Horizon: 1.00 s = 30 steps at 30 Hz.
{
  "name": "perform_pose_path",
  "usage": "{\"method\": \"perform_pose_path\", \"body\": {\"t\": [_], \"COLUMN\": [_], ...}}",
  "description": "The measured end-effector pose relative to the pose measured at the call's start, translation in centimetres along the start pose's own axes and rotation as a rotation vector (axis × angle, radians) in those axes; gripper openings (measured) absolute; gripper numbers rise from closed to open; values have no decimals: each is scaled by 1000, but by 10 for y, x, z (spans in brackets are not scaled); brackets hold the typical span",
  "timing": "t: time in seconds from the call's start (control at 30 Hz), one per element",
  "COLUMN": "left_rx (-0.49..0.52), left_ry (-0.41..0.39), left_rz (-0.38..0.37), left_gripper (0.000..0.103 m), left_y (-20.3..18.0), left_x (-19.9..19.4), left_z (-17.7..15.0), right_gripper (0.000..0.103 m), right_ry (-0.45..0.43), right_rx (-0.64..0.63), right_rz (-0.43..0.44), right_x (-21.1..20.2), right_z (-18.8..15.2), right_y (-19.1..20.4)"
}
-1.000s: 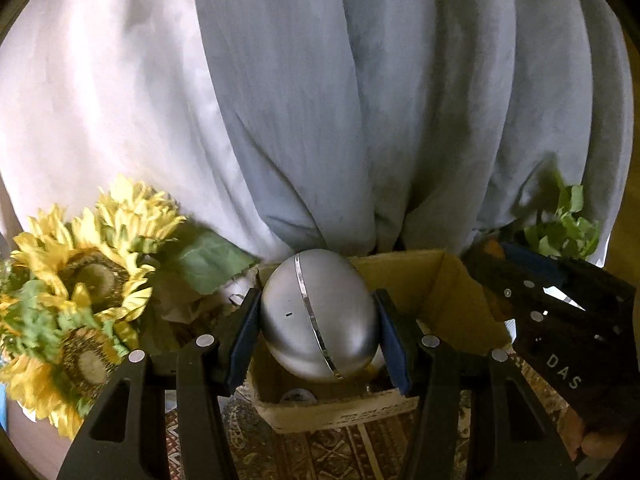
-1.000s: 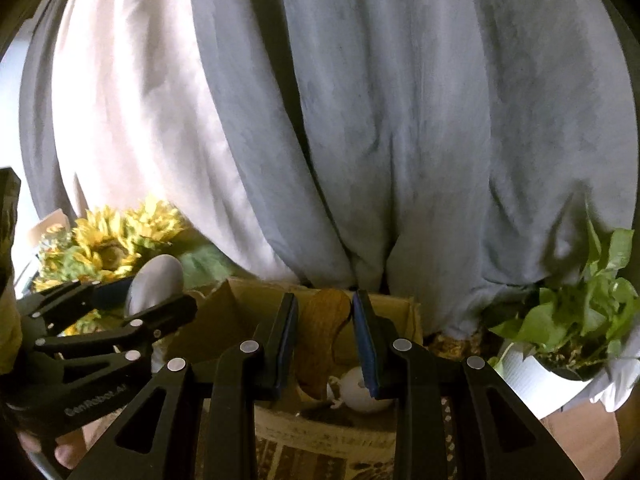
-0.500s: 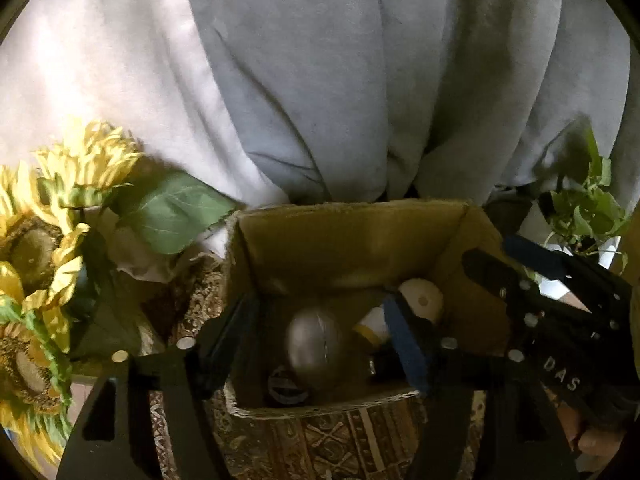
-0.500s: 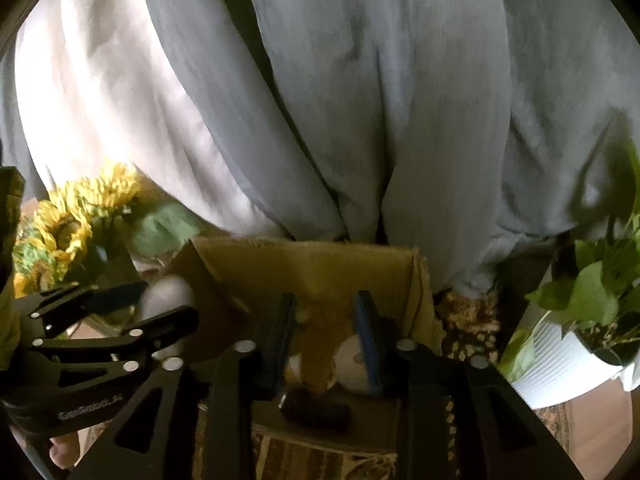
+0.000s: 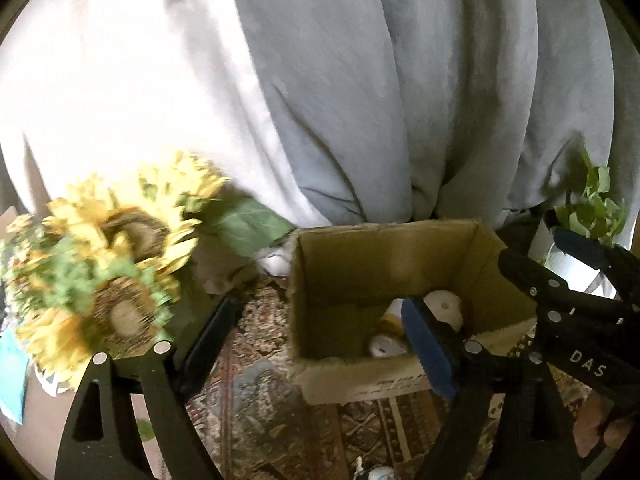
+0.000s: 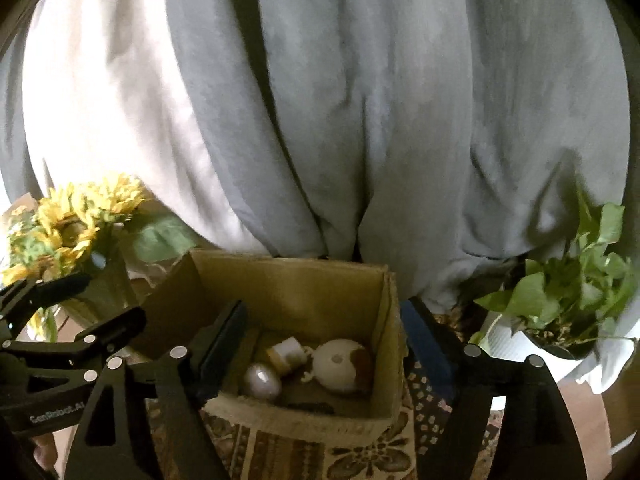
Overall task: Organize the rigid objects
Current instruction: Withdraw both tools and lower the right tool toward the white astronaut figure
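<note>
The left gripper (image 5: 320, 344) is spread wide, holding nothing. The silver egg (image 6: 262, 381) lies low in the cardboard box (image 6: 288, 280), its bottom hidden by the front wall. The right gripper (image 6: 324, 344) is spread wide too, empty.
</note>
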<state>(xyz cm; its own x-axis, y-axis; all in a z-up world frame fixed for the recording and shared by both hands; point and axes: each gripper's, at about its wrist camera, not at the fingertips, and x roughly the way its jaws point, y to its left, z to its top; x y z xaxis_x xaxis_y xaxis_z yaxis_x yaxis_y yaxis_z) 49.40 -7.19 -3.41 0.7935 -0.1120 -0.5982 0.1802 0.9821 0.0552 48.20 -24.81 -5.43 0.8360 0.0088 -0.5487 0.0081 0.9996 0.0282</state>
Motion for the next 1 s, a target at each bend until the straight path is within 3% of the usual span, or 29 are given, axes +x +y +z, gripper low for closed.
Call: {"method": "perform_pose_path", "body": {"t": [0.53, 1.0], "left_rx": [-44, -36], "left_ry": [20, 109], "left_rz": [78, 116], "left_gripper": [93, 93], "left_y": [30, 42], "left_x": [-37, -35], "left_z": [-60, -114], "right_gripper": [81, 81], "right_ry": [36, 183], "right_rx": [-41, -70], "right_rz": [59, 154], "right_x": [-32, -19], "right_z": [-34, -83], "right_y": [36, 62]}}
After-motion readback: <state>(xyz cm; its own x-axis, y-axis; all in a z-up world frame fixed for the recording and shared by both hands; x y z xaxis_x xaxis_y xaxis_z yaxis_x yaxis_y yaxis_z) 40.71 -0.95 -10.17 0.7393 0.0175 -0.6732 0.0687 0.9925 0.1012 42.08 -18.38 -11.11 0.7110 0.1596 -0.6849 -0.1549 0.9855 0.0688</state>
